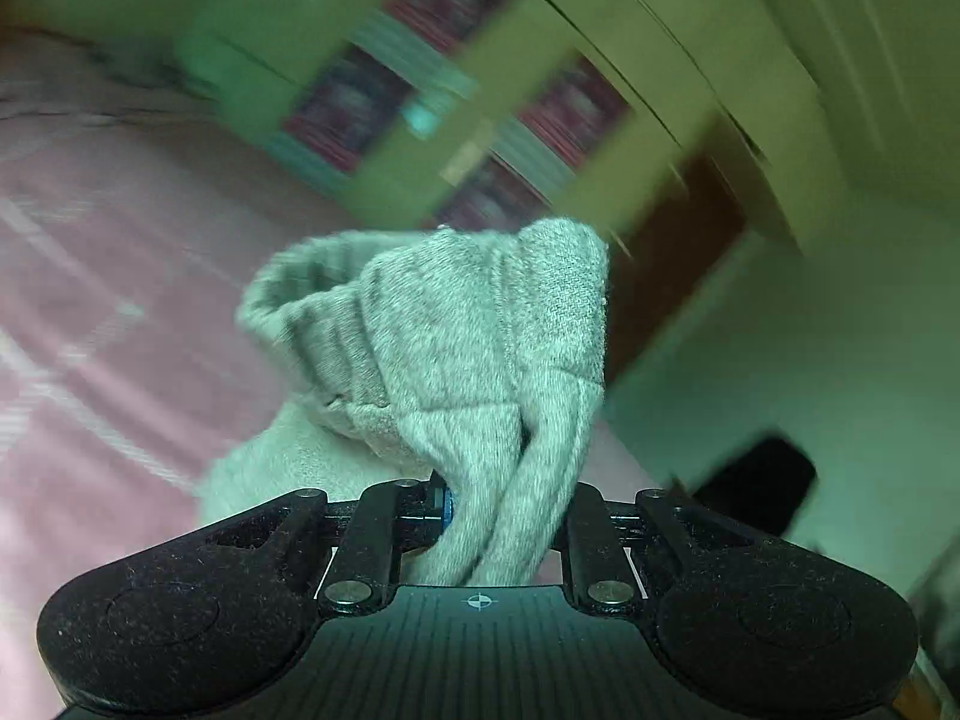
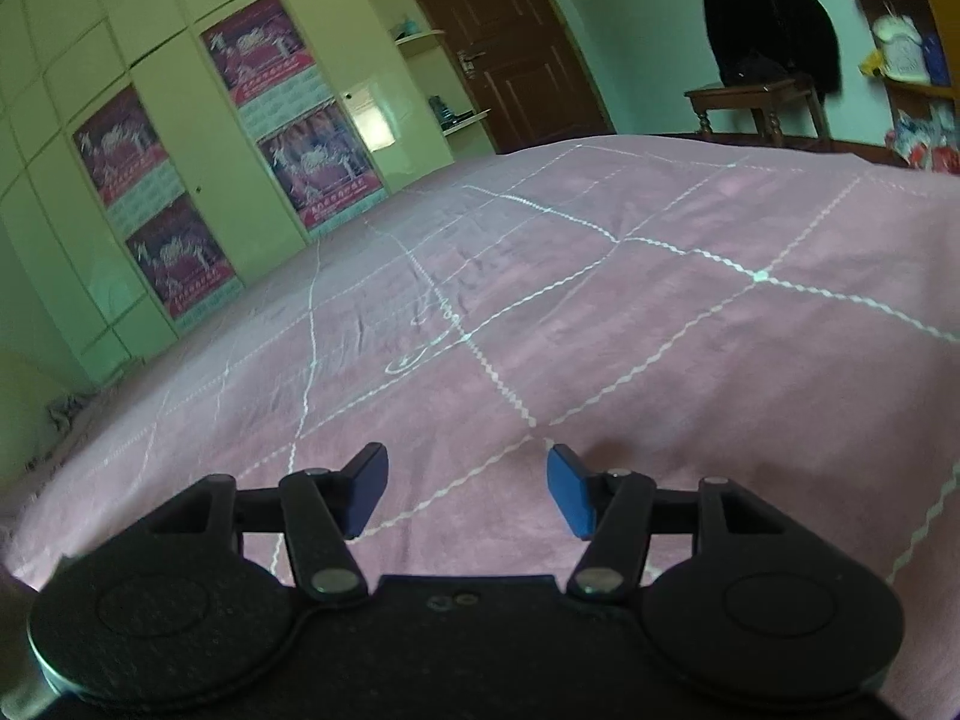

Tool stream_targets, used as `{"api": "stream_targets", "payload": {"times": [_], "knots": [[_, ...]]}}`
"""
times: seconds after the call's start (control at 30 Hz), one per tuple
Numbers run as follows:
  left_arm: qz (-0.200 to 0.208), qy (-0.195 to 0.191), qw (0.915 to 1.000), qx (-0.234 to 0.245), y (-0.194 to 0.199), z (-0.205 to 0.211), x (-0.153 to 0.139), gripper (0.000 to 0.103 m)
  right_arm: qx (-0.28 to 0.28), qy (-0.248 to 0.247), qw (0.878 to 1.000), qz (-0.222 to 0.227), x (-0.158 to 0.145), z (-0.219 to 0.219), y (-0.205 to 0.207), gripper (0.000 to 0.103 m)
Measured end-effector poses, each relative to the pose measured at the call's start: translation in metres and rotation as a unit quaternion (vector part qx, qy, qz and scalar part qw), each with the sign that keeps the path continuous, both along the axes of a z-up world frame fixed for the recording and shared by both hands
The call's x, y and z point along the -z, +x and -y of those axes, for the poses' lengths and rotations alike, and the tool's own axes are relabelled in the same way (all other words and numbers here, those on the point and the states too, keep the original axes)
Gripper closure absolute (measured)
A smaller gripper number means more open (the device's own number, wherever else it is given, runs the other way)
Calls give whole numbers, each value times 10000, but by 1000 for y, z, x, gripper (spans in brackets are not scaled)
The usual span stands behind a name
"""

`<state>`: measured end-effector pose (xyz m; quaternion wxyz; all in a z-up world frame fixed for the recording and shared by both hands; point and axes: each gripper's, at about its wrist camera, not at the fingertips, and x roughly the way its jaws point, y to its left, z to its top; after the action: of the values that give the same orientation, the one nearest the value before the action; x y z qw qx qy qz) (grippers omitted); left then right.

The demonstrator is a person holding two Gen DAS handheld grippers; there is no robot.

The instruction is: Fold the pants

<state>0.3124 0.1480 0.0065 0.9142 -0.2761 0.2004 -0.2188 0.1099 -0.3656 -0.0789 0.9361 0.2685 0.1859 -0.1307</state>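
Grey knit pants (image 1: 444, 354) fill the middle of the left wrist view, bunched, with the ribbed waistband or cuff on the left side. My left gripper (image 1: 504, 510) is shut on the pants and holds them lifted above the pink bedspread (image 1: 90, 312); its fingertips are hidden by the cloth. The view is blurred by motion. My right gripper (image 2: 467, 489) is open and empty, its blue pads (image 2: 570, 492) apart, low over the pink bedspread (image 2: 600, 312). No pants show in the right wrist view.
A green wardrobe with posters (image 2: 180, 138) stands along the bed's left side. A brown door (image 2: 498, 36), a wooden stool (image 2: 756, 102) with a dark garment (image 2: 768, 18) and a shelf (image 2: 912, 60) lie beyond the bed's far edge.
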Motion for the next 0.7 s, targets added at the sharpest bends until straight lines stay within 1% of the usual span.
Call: {"api": "stream_targets", "payload": {"times": [0.1, 0.2, 0.27, 0.37, 0.4, 0.47, 0.5, 0.53, 0.57, 0.63, 0.67, 0.7], "knots": [[13, 500, 9968, 622, 10, 60, -2, 87, -58, 150, 9999, -54, 4, 1, 1, 42], [-93, 1072, 9880, 1109, 13, 117, 3, 86, -215, -7, 9997, -138, 4, -6, 4, 42], [-185, 1520, 9788, 1361, 18, 147, 7, 86, -282, -120, 9994, -151, 4, -12, 5, 42], [-251, 2147, 9618, 1681, 15, 187, 18, 86, -358, -111, 9991, -173, 4, -13, 6, 42], [-245, 2339, 9553, 1793, 7, 197, 24, 86, -372, -105, 9991, -185, 4, -13, 7, 42], [-301, 2612, 9436, 2011, 6, 217, 26, 85, -380, -89, 9990, -205, 5, -13, 7, 41], [-352, 2707, 9390, 2092, 0, 229, 25, 82, -379, -79, 9990, -210, 5, -13, 7, 41], [-448, 2747, 9353, 2184, -12, 234, 31, 78, -381, -76, 9990, -221, 6, -14, 8, 41], [-548, 2776, 9317, 2276, -10, 238, 34, 69, -386, -80, 9990, -232, 6, -13, 7, 41], [-501, 2729, 9318, 2340, -18, 240, 37, 54, -393, -109, 9989, -242, 6, -15, 7, 40], [-493, 2588, 9332, 2446, -20, 240, 35, 33, -393, -124, 9989, -242, 6, -15, 7, 40], [-474, 2388, 9365, 2523, -25, 236, 36, 18, -391, -130, 9989, -235, 6, -15, 7, 40]]}}
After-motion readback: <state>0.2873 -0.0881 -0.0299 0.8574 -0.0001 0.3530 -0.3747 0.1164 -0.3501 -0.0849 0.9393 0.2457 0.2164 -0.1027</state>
